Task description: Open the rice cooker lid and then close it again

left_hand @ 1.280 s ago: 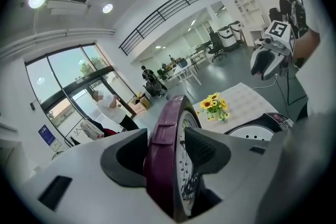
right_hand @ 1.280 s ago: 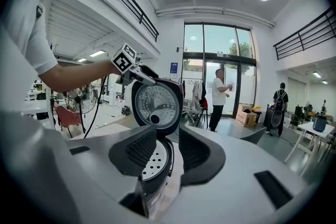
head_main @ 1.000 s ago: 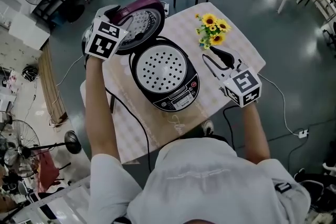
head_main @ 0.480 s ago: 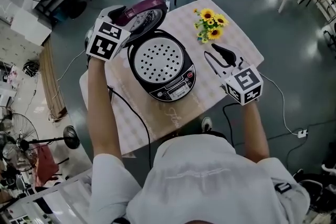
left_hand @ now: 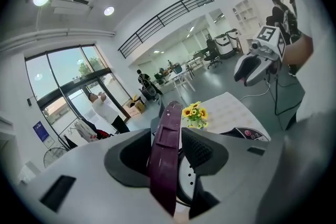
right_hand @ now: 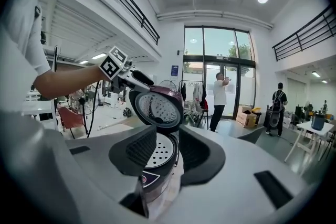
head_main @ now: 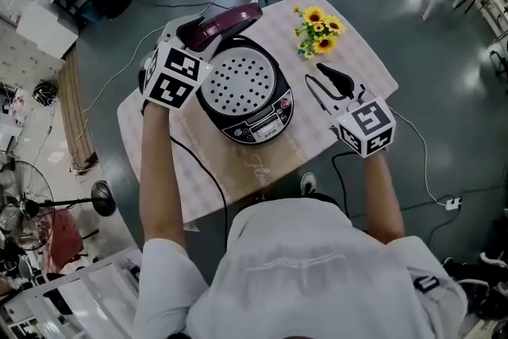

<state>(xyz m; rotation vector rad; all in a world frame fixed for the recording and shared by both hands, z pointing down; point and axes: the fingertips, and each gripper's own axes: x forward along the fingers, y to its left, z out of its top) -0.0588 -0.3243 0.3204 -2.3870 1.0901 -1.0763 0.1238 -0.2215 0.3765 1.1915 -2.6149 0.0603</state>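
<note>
Since a second ago the lid [head_main: 226,18] has swung up from lying well back to standing nearly on edge over the back of the cooker [head_main: 266,121], and my left gripper [left_hand: 167,145] has come across with it. Its jaws have just been closing a little and now stand fairly wide with the lid's purple rim between them. The pads look to be pressing on it, though the wide-angle view makes the right-hand pad hard to judge. The cooker sits in the middle of the table [head_main: 238,171]. My right gripper [head_main: 321,85] hovers beside the cooker, apart from it and near the flowers [head_main: 319,32], its jaws partly open with nothing in them.
</note>
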